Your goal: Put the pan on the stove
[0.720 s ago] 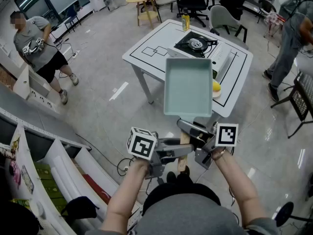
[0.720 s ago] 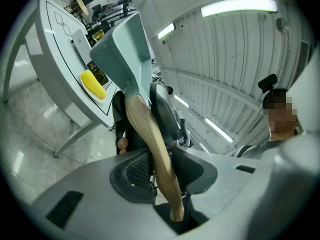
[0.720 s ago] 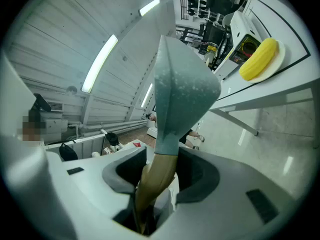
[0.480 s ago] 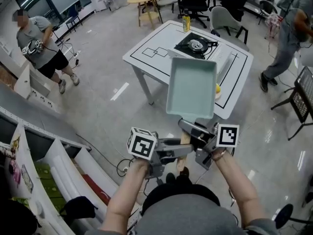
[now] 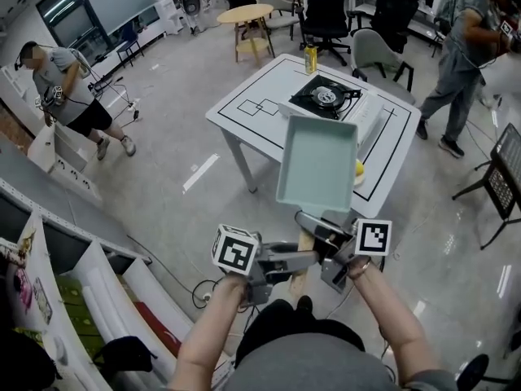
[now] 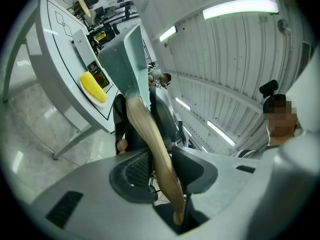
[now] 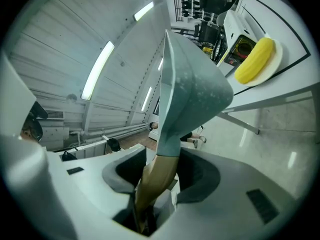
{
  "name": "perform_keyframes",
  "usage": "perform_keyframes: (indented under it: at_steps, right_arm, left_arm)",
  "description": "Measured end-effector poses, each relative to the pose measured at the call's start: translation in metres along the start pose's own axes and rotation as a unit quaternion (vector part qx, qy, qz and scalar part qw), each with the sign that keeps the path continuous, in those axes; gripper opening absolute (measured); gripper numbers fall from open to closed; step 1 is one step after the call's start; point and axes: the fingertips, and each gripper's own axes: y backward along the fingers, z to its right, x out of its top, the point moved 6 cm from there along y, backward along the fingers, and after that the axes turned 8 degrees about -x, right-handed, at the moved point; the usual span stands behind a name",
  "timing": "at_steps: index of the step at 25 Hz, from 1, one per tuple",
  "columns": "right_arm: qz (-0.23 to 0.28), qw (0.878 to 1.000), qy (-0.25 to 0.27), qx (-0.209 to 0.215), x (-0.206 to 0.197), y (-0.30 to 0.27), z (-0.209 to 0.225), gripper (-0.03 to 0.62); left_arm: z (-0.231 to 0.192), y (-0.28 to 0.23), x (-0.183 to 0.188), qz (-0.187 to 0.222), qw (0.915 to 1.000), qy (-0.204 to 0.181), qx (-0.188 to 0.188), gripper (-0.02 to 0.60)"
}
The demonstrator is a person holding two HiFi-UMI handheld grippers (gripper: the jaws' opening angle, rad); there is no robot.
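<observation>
Clamping the wooden handle from either side, both tools share the load. The left tool has its jaws closed on the wood low down, towards the butt end. The right tool has its jaws closed on it further along, just below where the wood enters the neck of the pan. That puts the right tool slightly ahead on the shaft.

The handle runs straight away from the two tools, and the pale green rectangular pan is held out in the air on the end of it. Its open side is tipped up towards the head camera.

Beyond the pan's far rim stands the white surface. The black stove sits on it nearly in line with the handle's axis, so I judge the coming move to be a carry straight ahead with a levelling of the pan, not a swing to either side.

On the near edge of the surface, on the right tool's side, a banana lies on a plate. A can stands beyond the stove.

From the head view the pan covers the near part of the surface and most of the banana. How far short of the surface it hangs cannot be judged. The pan's underside shows only in part in the gripper views. Neither gripper view shows the burner clearly.
</observation>
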Motion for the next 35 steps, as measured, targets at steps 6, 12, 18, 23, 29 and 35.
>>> perform_keyframes:
  at_steps: [6,12,18,23,29,35]
  right_arm:
    - [-0.007,1.0,0.002,0.004,0.013,-0.006,0.008,0.176]
    - [-0.006,1.0,0.001,-0.009,0.037,-0.022,0.024,0.176]
    - [0.007,1.0,0.001,-0.023,0.077,-0.056,0.045,0.176]
    - [0.027,0.999,0.002,-0.038,0.119,-0.095,0.059,0.176]
    - [0.06,0.996,-0.013,-0.058,0.164,-0.139,0.077,0.176]
    - [0.098,0.992,-0.01,-0.075,0.195,-0.164,0.088,0.176]
  left_arm:
    - [-0.009,-0.003,0.012,0.006,0.9999,0.009,0.006,0.117]
    - [-0.029,0.0,0.039,0.007,0.9999,0.014,-0.003,0.117]
    - [-0.06,0.013,0.087,-0.004,0.9997,0.016,-0.018,0.118]
    - [-0.086,0.031,0.143,-0.027,0.9989,0.016,-0.035,0.118]
    - [-0.114,0.053,0.206,-0.061,0.9961,0.028,-0.057,0.12]
    - [-0.135,0.065,0.247,-0.094,0.9918,0.035,-0.079,0.121]
